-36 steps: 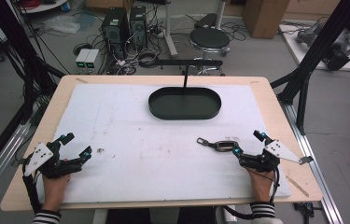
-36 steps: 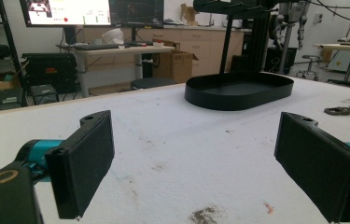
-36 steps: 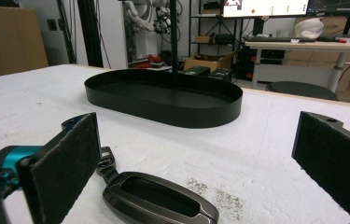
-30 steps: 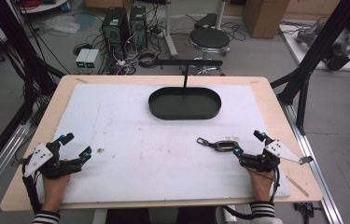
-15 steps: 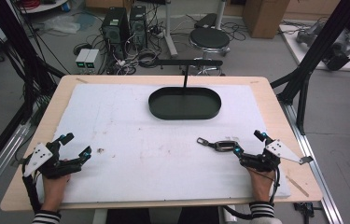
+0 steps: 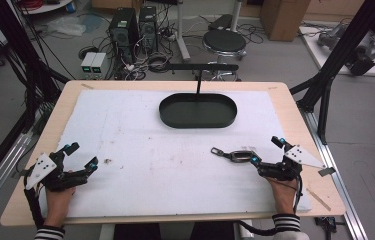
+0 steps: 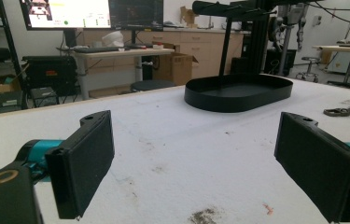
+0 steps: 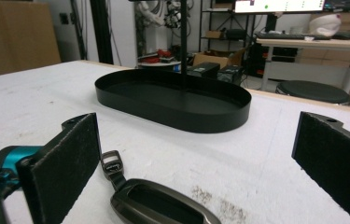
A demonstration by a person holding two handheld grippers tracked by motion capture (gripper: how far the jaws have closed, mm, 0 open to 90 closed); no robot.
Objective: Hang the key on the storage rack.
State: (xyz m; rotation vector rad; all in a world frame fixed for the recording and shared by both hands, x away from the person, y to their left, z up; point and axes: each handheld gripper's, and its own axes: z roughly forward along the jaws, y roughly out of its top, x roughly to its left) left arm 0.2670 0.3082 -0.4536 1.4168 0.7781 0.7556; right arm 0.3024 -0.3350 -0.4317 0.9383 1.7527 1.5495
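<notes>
One black tray (image 6: 198,111) stands beyond the key fob (image 6: 237,155); path clear.

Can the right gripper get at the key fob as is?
Probably yes. The right gripper has its jaws wide open, and the key fob lies flat on the mat just ahead, close to one jaw, with nothing between them.

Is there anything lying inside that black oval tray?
No, the black oval tray shows a bare floor, with just its own upright post rising from it.
</notes>
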